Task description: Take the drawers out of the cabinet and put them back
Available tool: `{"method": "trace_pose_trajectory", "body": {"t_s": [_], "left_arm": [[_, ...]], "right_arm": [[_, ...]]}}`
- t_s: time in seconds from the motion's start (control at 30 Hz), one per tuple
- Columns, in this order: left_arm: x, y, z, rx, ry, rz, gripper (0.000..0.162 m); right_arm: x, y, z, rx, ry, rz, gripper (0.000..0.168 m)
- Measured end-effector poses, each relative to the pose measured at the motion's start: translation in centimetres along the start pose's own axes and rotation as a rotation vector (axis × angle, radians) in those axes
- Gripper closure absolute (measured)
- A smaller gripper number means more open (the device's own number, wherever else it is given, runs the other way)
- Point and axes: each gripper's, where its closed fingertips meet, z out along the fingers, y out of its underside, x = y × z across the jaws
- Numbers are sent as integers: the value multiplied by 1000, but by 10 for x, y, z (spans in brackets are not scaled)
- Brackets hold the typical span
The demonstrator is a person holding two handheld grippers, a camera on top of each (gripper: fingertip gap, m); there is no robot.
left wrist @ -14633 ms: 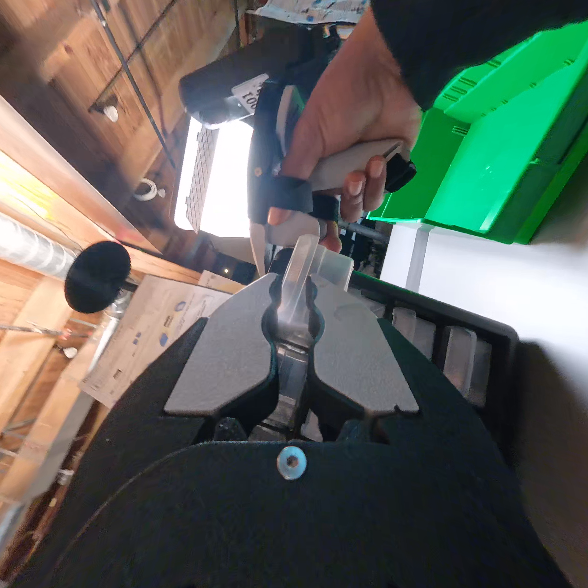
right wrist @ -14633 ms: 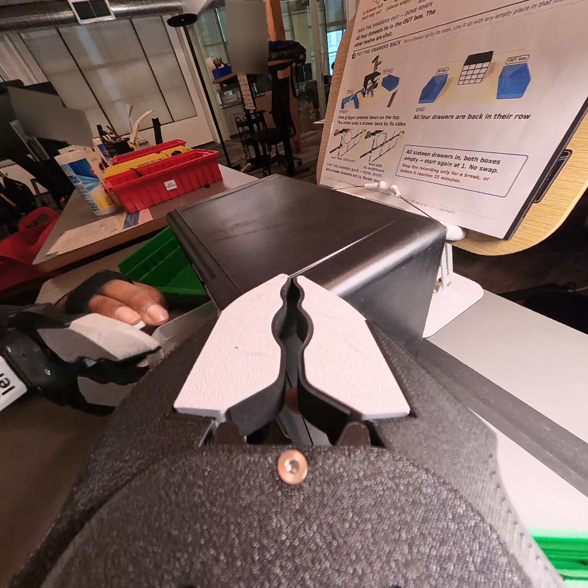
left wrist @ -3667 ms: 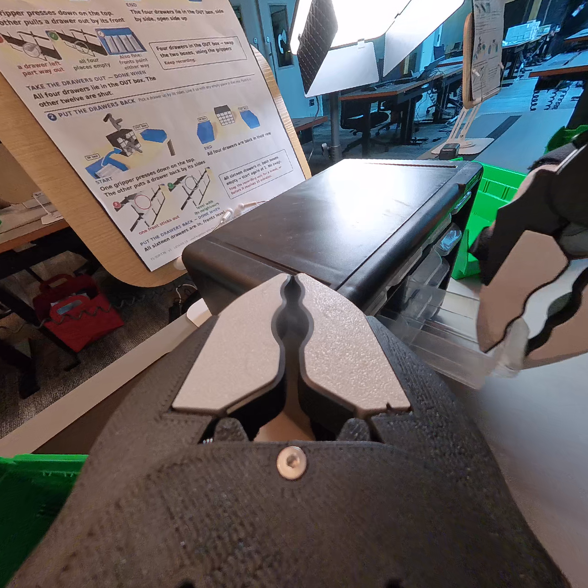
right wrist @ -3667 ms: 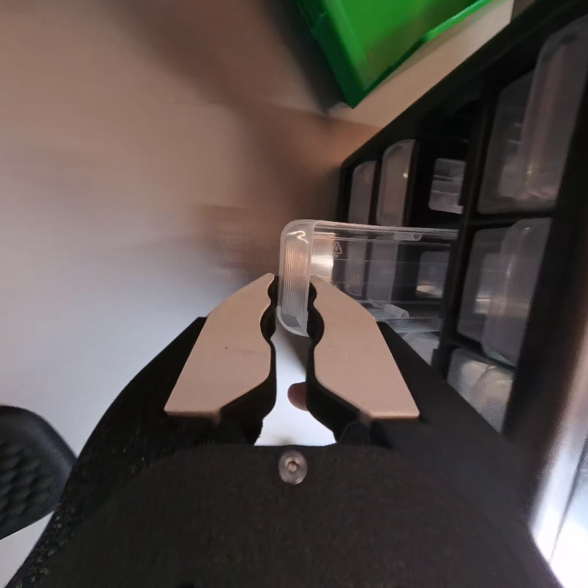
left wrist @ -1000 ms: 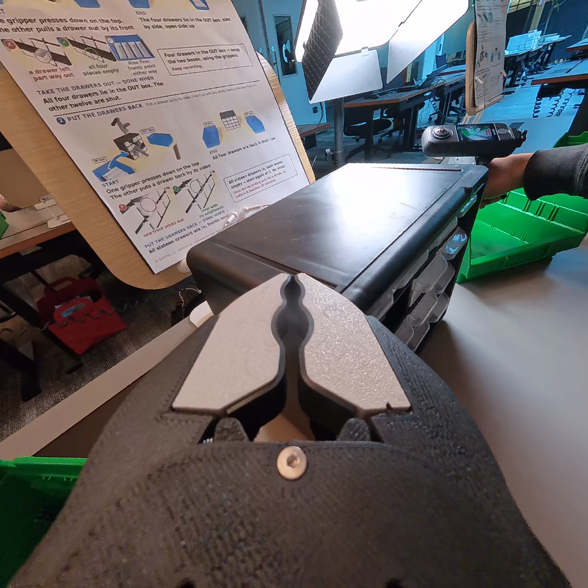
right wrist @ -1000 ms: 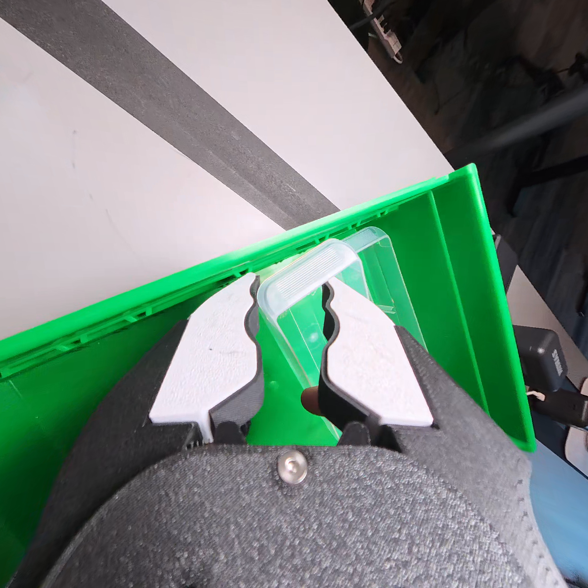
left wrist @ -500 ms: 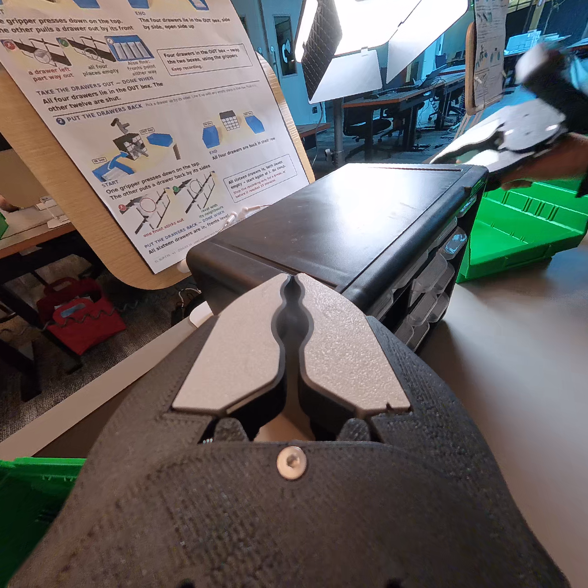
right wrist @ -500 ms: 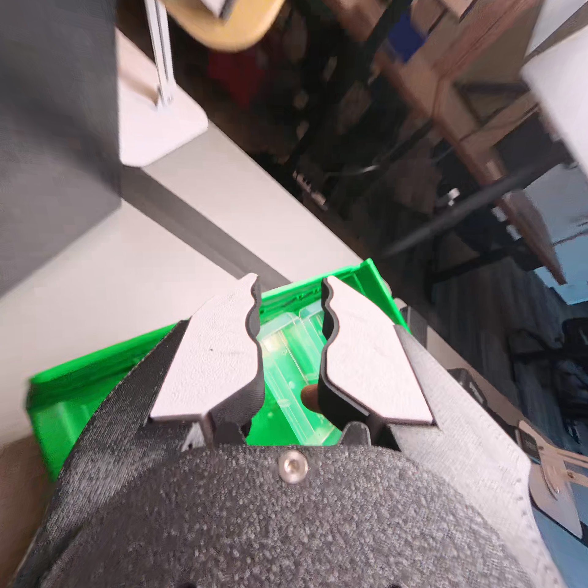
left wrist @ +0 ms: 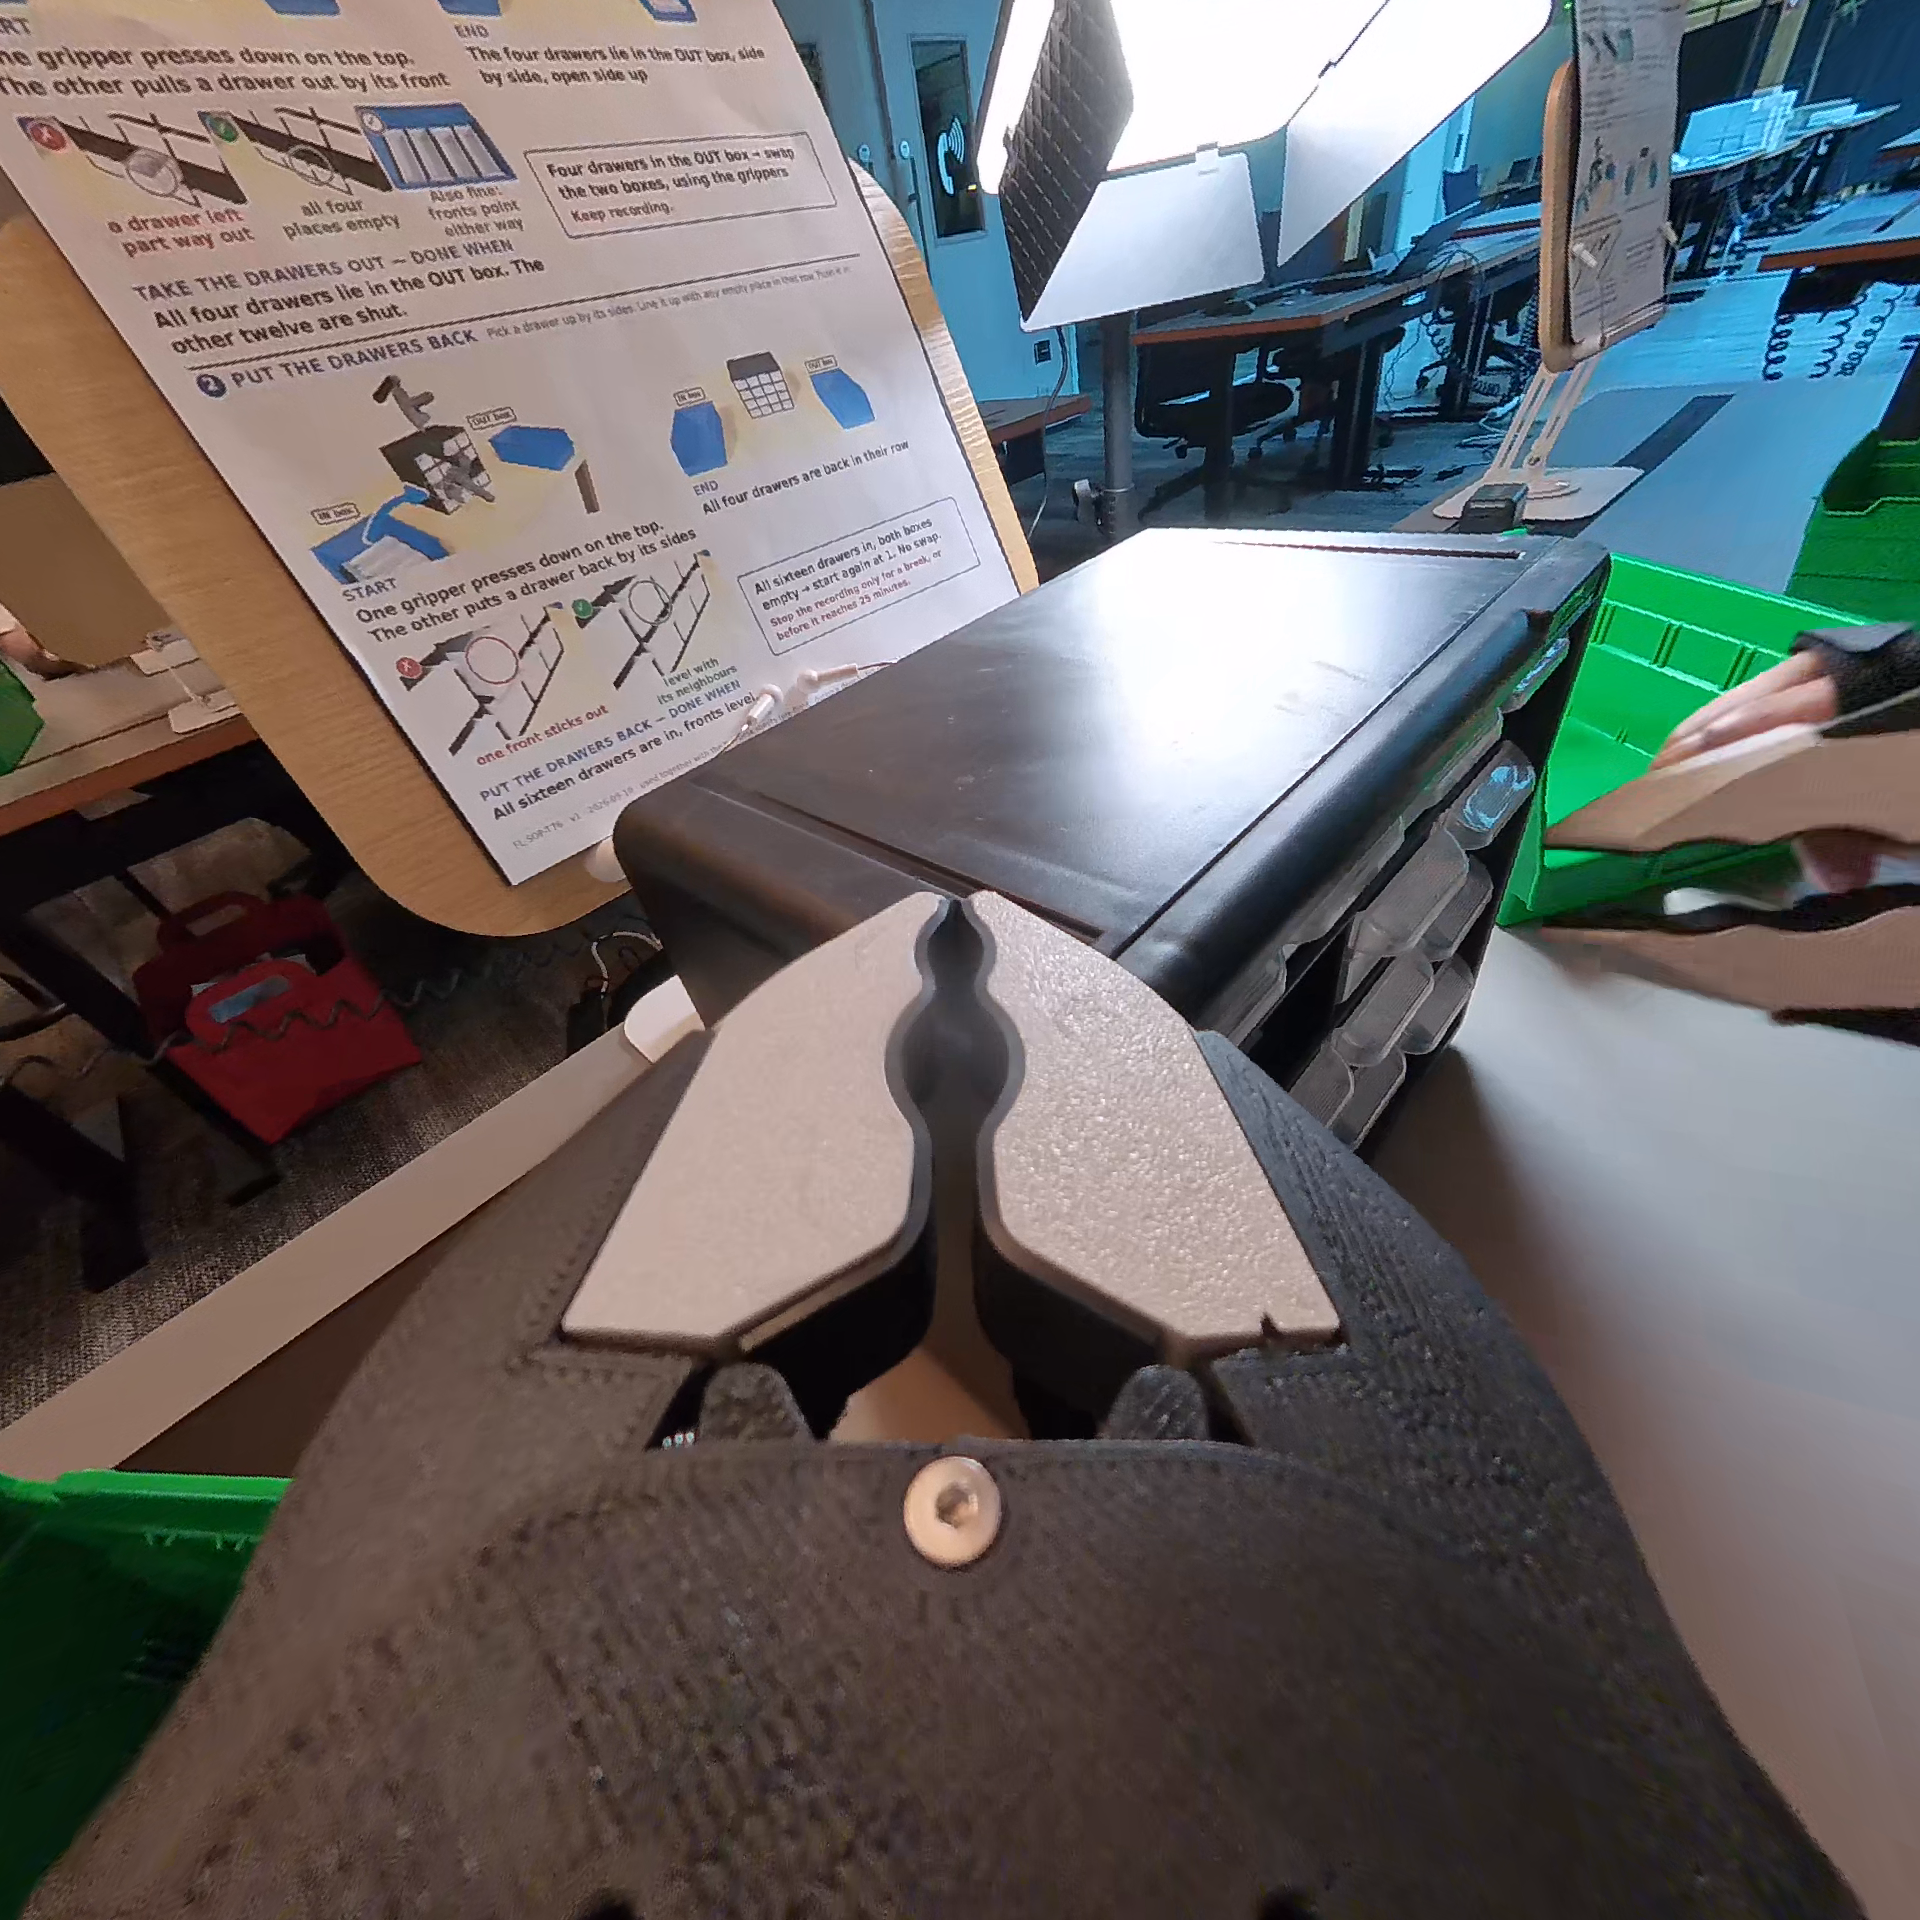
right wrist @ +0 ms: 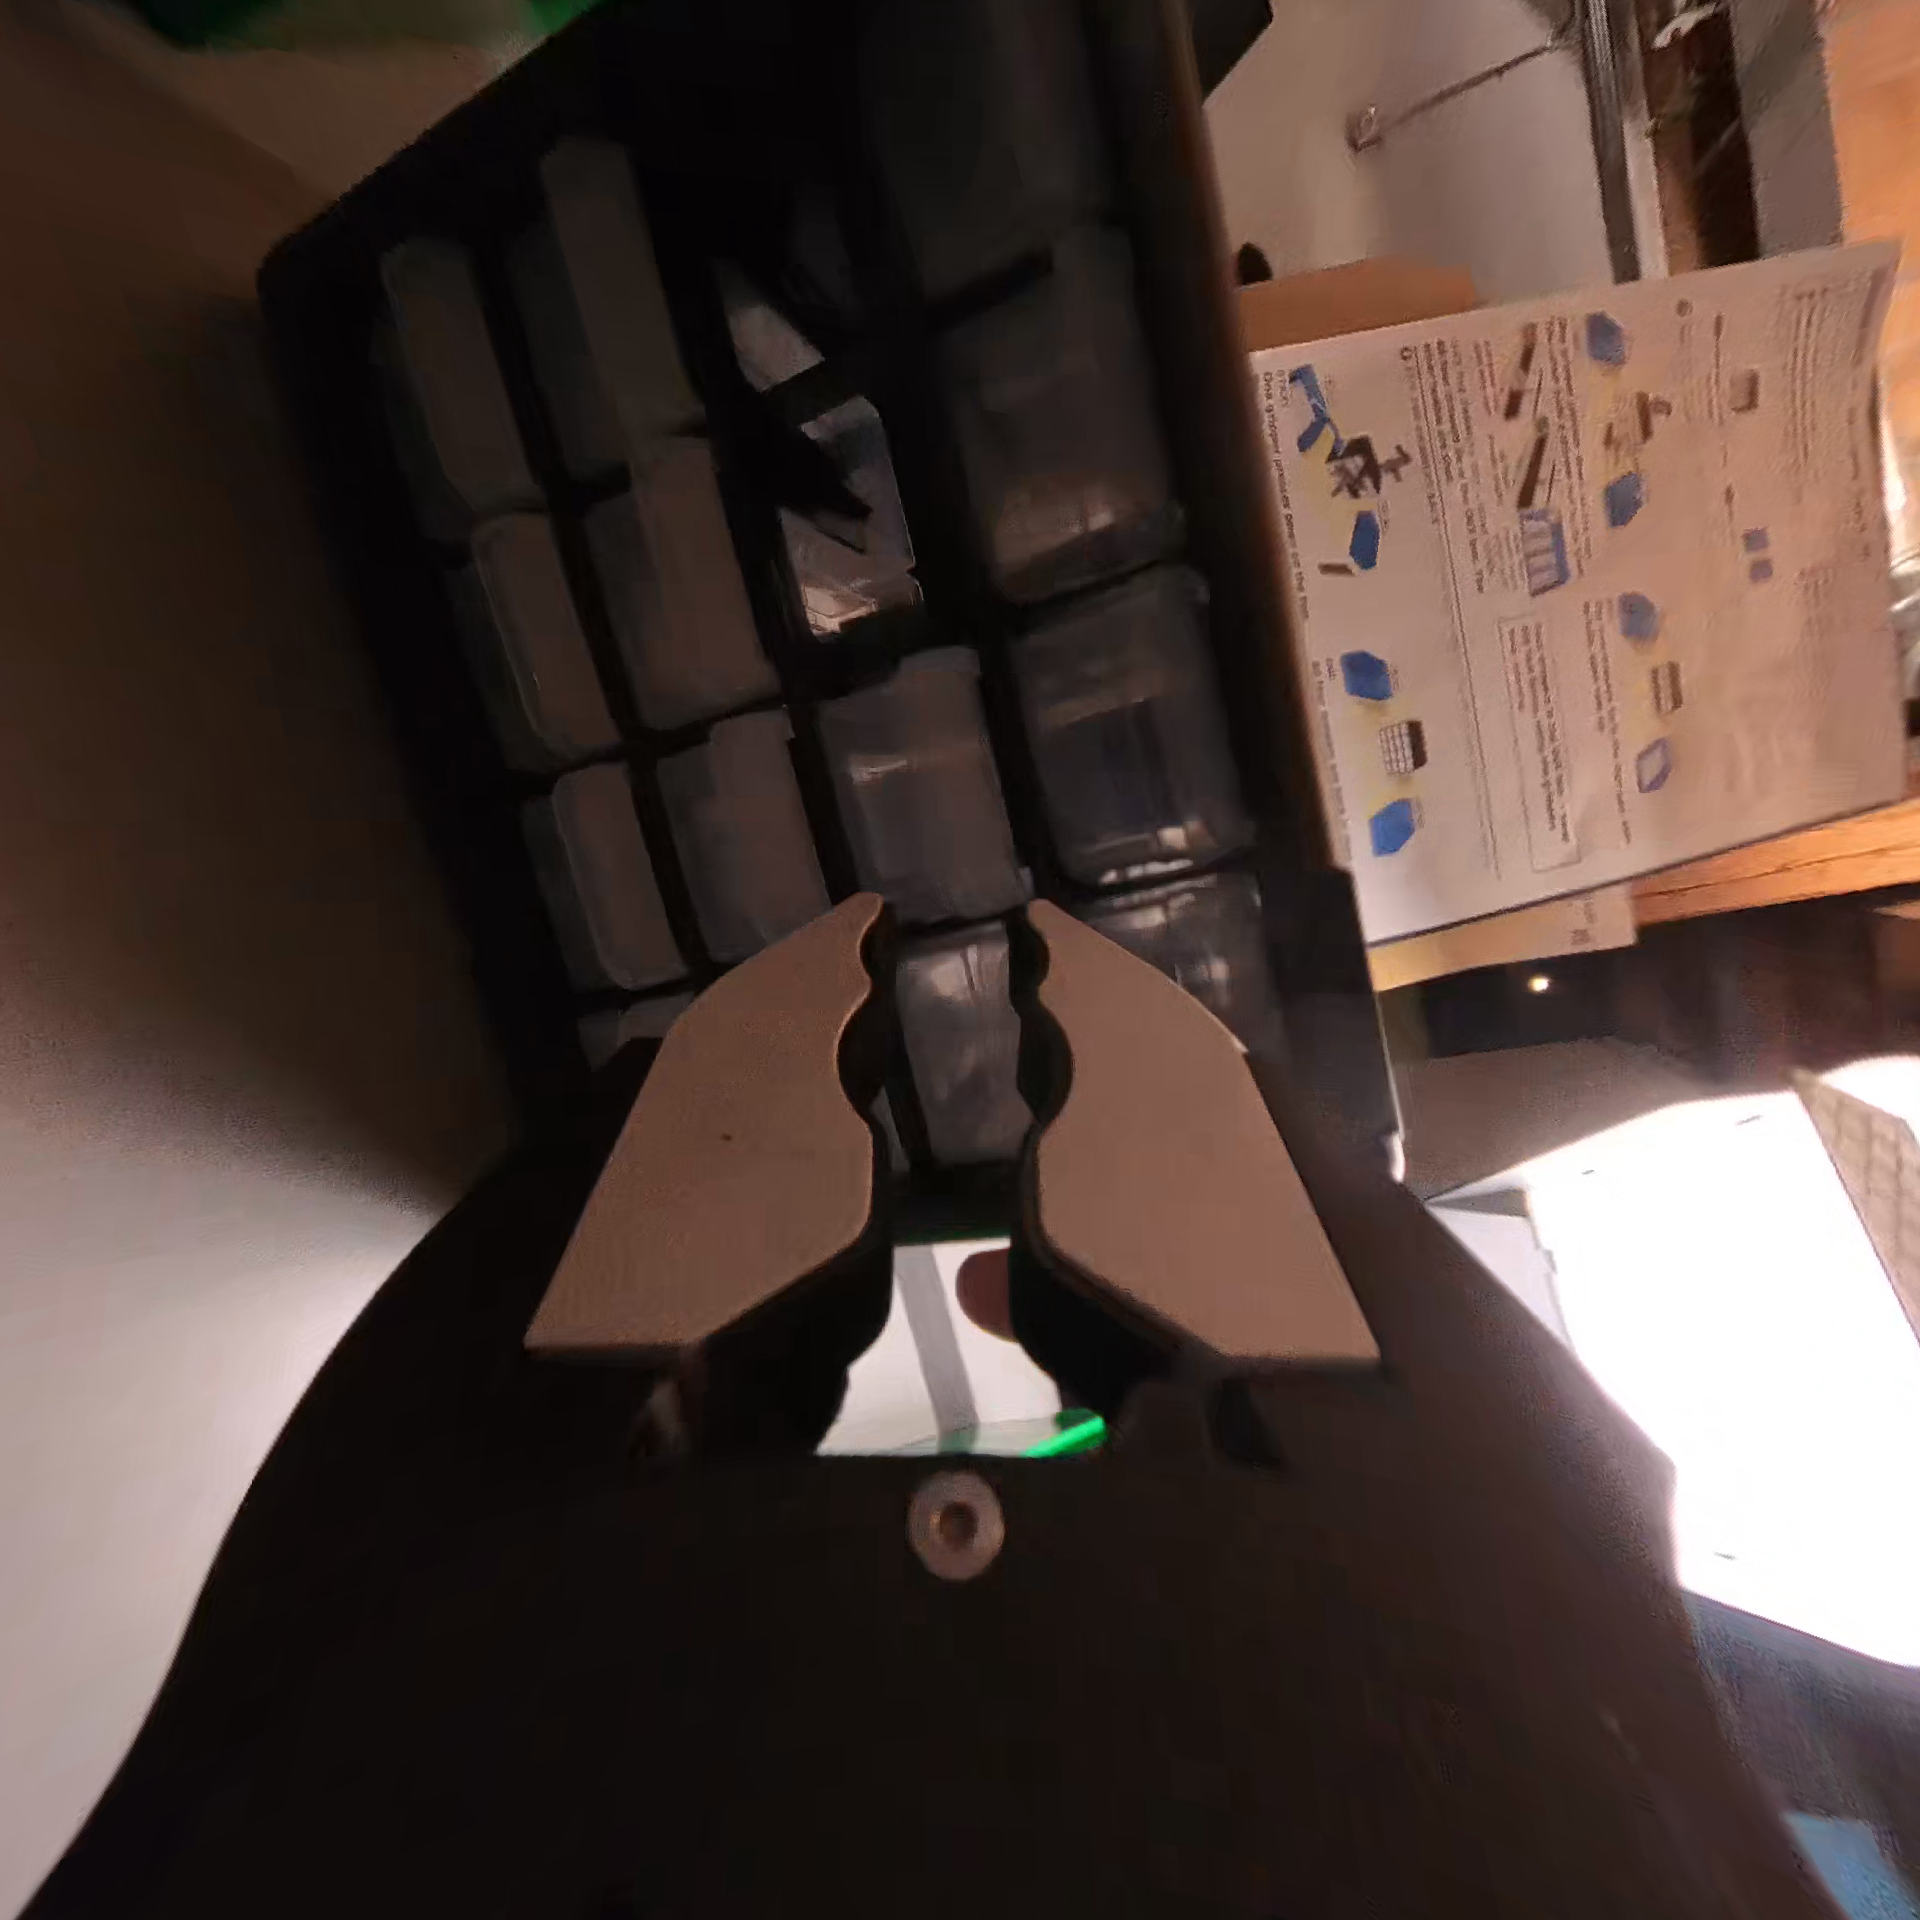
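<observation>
The black cabinet point(left wrist: 1143, 707) stands on the table with rows of clear drawers point(left wrist: 1423, 904) in its front. My left gripper point(left wrist: 951, 914) is shut and empty, its tips at the near corner of the cabinet top. My right gripper point(right wrist: 956, 920) is open and empty, close in front of the cabinet front point(right wrist: 727, 582). A clear drawer point(right wrist: 956, 1049) shows in the gap between its fingers. Two slots point(right wrist: 831, 436) in that same line are dark and without a drawer. The right gripper also shows at the right edge of the left wrist view point(left wrist: 1558, 883).
A green bin point(left wrist: 1683, 665) sits on the table just beyond the cabinet's far side. Another green bin point(left wrist: 94, 1579) is at my lower left. An instruction board point(left wrist: 520, 364) leans behind the cabinet. The grey tabletop point(left wrist: 1662, 1299) lies in front of the drawers.
My right gripper opened and let go of a clear drawer in the green bin, then swung back to face the cabinet front. My left gripper has stayed shut at the cabinet top.
</observation>
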Motion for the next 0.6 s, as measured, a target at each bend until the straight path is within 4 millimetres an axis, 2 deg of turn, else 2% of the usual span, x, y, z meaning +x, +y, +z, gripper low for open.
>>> {"method": "trace_pose_trajectory", "body": {"t_s": [0.17,0.27,0.43,0.6], "left_arm": [[1,0,0,-15,6,-2,162],[1,0,0,-17,10,-3,162],[1,0,0,-20,14,3,162],[1,0,0,-17,13,0,162]], "right_arm": [[0,-8,30,-34,86,-131,143],[2,-6,39,-59,108,-208,142],[5,-5,33,-38,156,-232,155],[-4,-18,7,58,139,-219,156]]}}
